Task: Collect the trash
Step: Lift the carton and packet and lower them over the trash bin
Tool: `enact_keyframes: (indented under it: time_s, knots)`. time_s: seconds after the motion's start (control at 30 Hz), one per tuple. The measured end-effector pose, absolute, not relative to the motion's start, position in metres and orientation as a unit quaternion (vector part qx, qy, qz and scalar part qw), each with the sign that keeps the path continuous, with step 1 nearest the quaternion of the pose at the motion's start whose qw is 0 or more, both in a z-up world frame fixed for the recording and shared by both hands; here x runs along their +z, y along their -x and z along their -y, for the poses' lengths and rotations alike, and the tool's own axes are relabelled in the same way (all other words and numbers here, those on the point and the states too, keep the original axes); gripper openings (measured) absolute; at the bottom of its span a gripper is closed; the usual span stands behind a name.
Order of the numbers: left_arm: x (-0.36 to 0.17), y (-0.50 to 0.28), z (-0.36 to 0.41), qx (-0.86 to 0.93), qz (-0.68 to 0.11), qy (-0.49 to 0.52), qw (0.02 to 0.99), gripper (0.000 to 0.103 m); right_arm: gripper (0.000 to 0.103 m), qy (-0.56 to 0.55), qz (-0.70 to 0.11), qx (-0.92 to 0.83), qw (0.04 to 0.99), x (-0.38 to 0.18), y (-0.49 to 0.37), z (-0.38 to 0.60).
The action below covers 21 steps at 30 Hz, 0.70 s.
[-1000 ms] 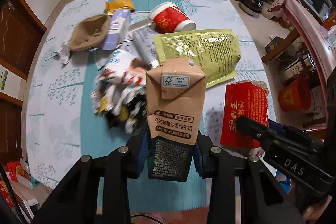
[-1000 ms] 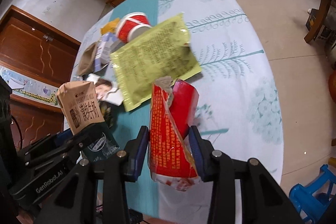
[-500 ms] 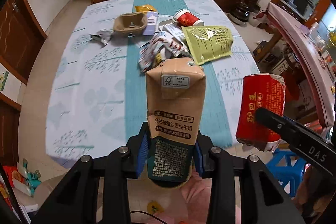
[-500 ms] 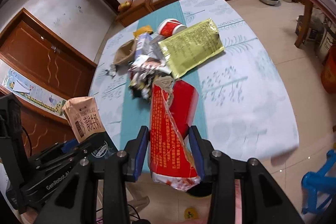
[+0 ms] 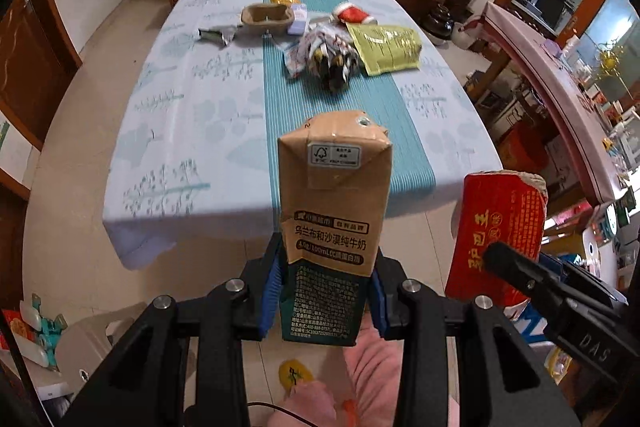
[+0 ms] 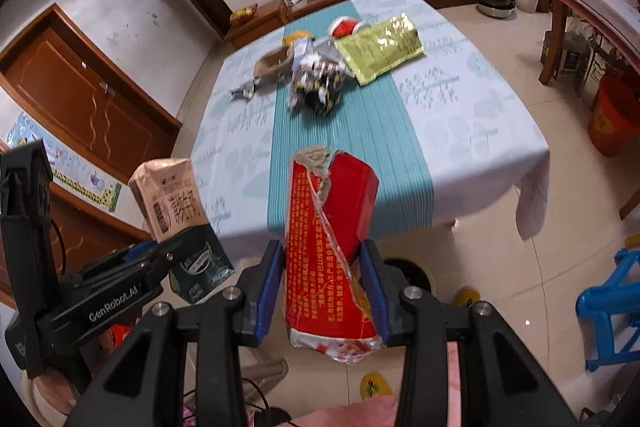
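Left gripper [image 5: 326, 301], bottom centre of its view, is clamped on a brown and green milk carton [image 5: 334, 223] held upright, blue pads pressing both sides. Right gripper [image 6: 323, 297], bottom centre of its own view, is clamped on a torn red wrapper [image 6: 330, 251], also upright. Each shows in the other's view: wrapper at lower right of the left view, carton at lower left of the right view. Both are off the table [image 5: 192, 131], near its front edge, over the floor. More trash lies at the table's far end, upper centre: green pouch [image 5: 386, 47], crumpled wrapper pile [image 5: 324, 57], red cup [image 5: 352, 15], cardboard tray [image 5: 266, 17].
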State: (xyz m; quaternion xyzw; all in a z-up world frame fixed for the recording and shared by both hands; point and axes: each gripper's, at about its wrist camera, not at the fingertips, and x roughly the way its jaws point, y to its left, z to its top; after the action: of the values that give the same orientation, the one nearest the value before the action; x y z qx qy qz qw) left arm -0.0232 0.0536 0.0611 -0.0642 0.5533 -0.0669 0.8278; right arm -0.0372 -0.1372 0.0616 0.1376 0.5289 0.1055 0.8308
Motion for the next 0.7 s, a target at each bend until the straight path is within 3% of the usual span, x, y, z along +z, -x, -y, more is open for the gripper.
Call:
enact_keyframes:
  time_s: [0.33,0.5,0.7]
  knots:
    - [0.011,0.048,-0.039,-0.055,-0.596,0.078,0.797,0.035,0.039,-0.088,-0.573,0.113,0.807,0.015,0.058,0.137]
    - [-0.05,0.048,-0.03,-0.04,-0.623,0.097,0.775,0.035,0.039,-0.079,-0.615,0.121,0.775,-0.059,0.055,0.141]
    - [-0.161,0.045,-0.017,-0.03,-0.659,0.106,0.744,0.035,0.04,-0.066,-0.656,0.122,0.742,-0.174,0.045,0.143]
